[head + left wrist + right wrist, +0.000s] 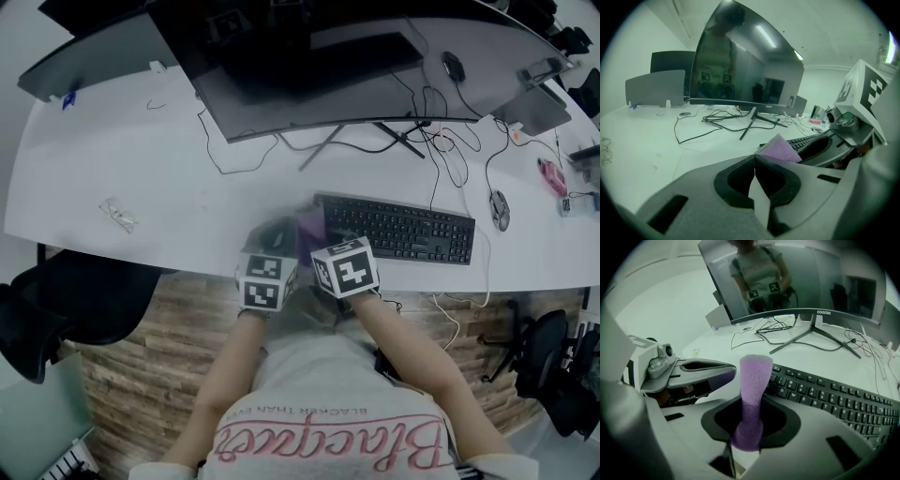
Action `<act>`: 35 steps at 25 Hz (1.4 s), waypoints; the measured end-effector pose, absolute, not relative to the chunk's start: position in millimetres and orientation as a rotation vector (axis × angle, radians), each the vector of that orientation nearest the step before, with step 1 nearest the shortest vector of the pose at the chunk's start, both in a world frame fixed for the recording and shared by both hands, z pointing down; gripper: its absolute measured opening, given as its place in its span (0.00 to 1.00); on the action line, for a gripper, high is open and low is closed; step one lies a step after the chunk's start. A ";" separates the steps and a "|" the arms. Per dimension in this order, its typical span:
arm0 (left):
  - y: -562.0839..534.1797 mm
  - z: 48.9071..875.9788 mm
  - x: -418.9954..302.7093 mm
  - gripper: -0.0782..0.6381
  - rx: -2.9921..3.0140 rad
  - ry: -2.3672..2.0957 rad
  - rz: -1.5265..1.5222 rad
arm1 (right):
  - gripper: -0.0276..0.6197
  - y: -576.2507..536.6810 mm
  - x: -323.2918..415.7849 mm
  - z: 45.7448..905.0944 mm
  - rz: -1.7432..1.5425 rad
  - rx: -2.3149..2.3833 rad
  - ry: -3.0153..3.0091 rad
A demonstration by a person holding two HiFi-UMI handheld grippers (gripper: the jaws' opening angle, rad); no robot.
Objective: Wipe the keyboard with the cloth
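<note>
The black keyboard (398, 230) lies on the white desk (141, 169), in front of the monitor. A purple cloth (752, 390) stands up between the pads of my right gripper (750, 425), which is shut on it just off the keyboard's (834, 399) left end. My left gripper (755, 158) is shut with nothing in it, close beside the right one, and the cloth's corner (780, 149) shows just past its tips. In the head view both marker cubes sit at the desk's front edge, the left (266, 279) and the right (345, 266), with the cloth (307, 225) blurred ahead of them.
A wide curved monitor (300, 66) on a splayed stand fills the back of the desk, with loose cables (441, 141) trailing right. A mouse (501, 208) lies right of the keyboard. A crumpled clear wrapper (119, 216) sits at the left. A black chair (66, 305) stands below the desk's left edge.
</note>
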State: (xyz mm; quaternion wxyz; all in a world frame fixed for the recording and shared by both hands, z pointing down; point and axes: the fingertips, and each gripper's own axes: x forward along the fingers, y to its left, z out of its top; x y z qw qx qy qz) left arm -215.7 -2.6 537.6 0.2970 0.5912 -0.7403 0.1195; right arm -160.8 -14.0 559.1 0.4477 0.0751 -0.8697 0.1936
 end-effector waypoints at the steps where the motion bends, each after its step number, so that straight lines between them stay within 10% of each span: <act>1: -3.4 538.1 -215.1 0.12 1.569 -1.967 0.321 | 0.18 -14.7 -160.1 558.7 0.480 0.185 -2.154; 35: -64.8 528.5 -117.9 0.12 1.582 -1.969 0.366 | 0.18 -89.6 -60.1 560.4 0.505 0.236 -2.139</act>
